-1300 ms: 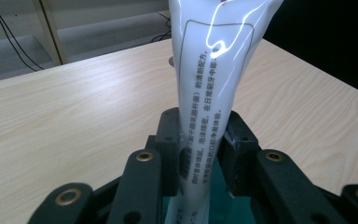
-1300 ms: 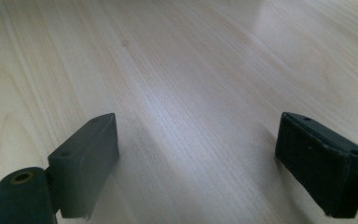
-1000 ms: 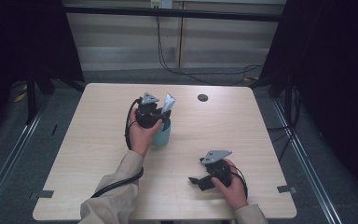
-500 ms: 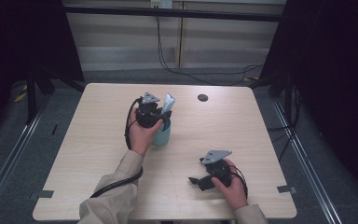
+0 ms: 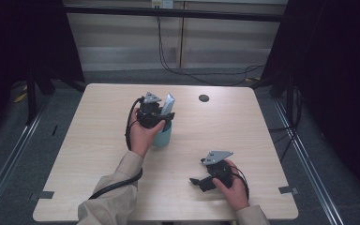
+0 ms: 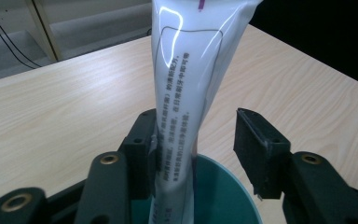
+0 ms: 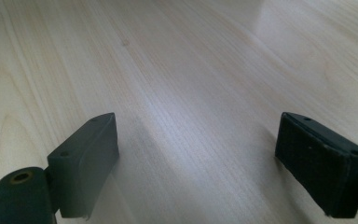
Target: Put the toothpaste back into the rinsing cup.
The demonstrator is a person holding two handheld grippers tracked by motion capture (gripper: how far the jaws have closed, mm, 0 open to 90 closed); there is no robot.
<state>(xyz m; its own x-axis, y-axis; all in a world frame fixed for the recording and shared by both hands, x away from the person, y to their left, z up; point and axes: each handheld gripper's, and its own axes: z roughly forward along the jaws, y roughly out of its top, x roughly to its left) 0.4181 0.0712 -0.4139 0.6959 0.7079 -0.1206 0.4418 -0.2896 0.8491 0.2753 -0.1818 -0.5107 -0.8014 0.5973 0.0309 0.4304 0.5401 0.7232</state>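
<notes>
- My left gripper: jaws have just been opening, about half apart; white tube stands between them, touching the left pad, clear of the right.
- Tube's lower end sits in the teal cup right below my jaws.
- My right gripper: wide apart, nothing held, low over the table.

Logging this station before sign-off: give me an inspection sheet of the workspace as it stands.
Surface: light wood table, with a dark round hole.
Job's things: white tube standing in teal cup.
Clutter: nothing seen.
Grippers: left gripper has just been opening, one finger beside the tube, the other clear; right gripper open, low over bare wood.
Cables: black cable along the left sleeve.
Surroundings: dark curtains, grey floor.
</notes>
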